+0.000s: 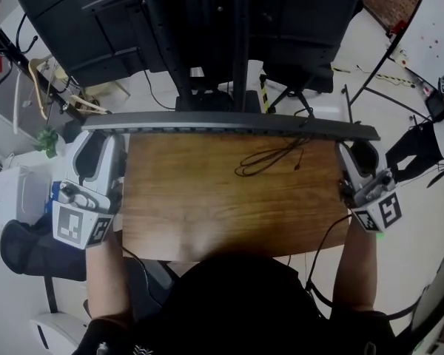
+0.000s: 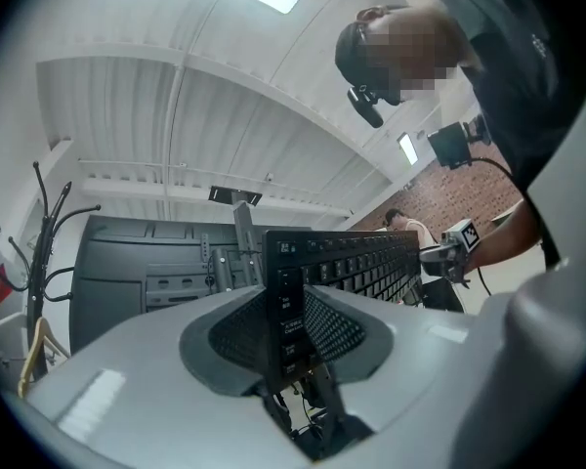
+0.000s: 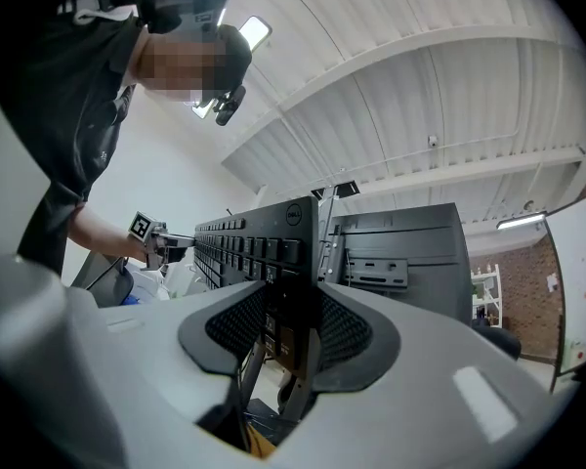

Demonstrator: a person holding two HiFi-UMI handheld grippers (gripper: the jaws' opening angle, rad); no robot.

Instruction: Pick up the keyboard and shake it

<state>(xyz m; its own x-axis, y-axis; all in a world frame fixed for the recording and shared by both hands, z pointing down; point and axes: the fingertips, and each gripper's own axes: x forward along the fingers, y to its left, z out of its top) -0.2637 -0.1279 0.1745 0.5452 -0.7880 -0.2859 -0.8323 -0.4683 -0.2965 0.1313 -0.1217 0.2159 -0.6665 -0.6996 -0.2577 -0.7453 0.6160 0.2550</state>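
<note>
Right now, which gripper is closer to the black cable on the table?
Right. The right gripper grips the keyboard just right of the cable; the left gripper is across the table.

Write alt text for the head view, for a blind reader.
A black keyboard, seen edge-on, is held up over a wooden table, clamped at its ends by the left gripper and the right gripper. A loose black cable lies on the table.
</note>
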